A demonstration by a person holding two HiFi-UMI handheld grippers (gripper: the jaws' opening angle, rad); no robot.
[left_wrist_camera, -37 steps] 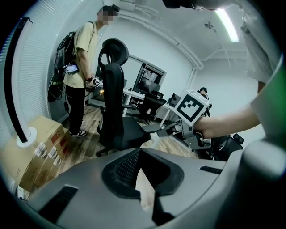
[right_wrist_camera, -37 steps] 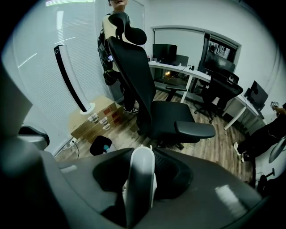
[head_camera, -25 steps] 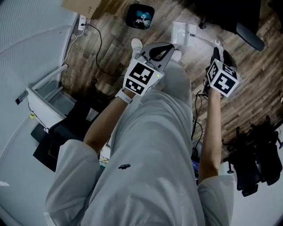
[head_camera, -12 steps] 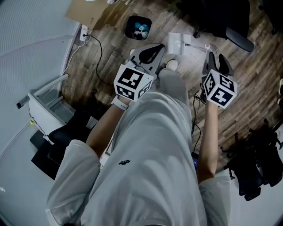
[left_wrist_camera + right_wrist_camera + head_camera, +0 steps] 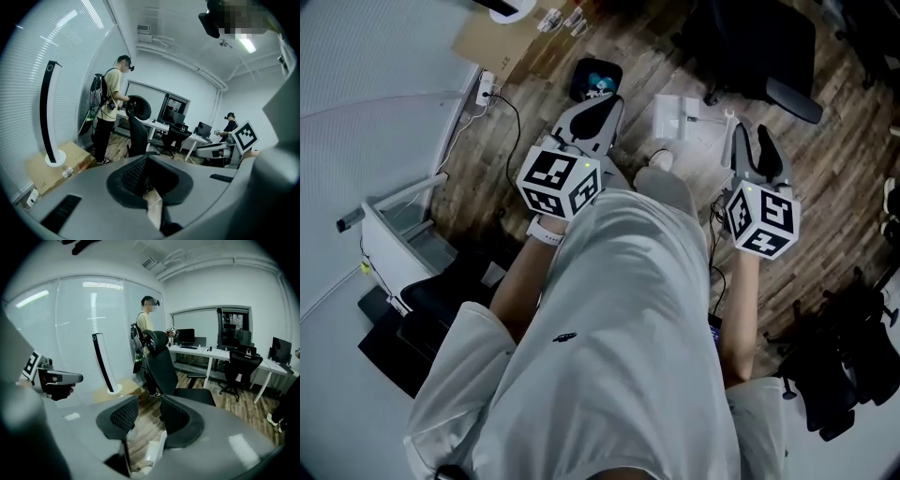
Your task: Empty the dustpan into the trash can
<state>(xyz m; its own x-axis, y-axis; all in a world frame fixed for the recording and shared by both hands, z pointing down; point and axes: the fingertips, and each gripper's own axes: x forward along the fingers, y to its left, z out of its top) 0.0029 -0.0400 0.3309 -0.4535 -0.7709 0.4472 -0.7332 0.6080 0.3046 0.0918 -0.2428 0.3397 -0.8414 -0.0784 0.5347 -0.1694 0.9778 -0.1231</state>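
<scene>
Take the trash can (image 5: 583,67) as your reference point. It is a black bin standing on the wood floor (image 5: 825,187), with blue and white scraps visible inside it.

**Left gripper**
- In the head view, the tip of your left gripper (image 5: 602,105) overlaps the near rim of the trash can. Its height above the rim cannot be read.
- The jaws are clenched together. The left gripper view shows nothing caught between the pads, only floor in the notch behind them.

**Right gripper**
- Your right gripper (image 5: 752,141) is well to the right of the trash can, on the far side of the dustpan from it.
- The jaws stand apart and released, with nothing between them. Through the gap, the right gripper view shows floor boards and a white object below, which is the dustpan.

**Dustpan**
- The white dustpan (image 5: 678,114) lies on the floor to the right of the trash can, near it but not touching.
- Neither gripper holds it.

**Surroundings**
- A cardboard box (image 5: 502,47) sits to the left of the trash can.
- A black office chair (image 5: 759,42) stands to the right of the trash can, beyond the dustpan.
</scene>
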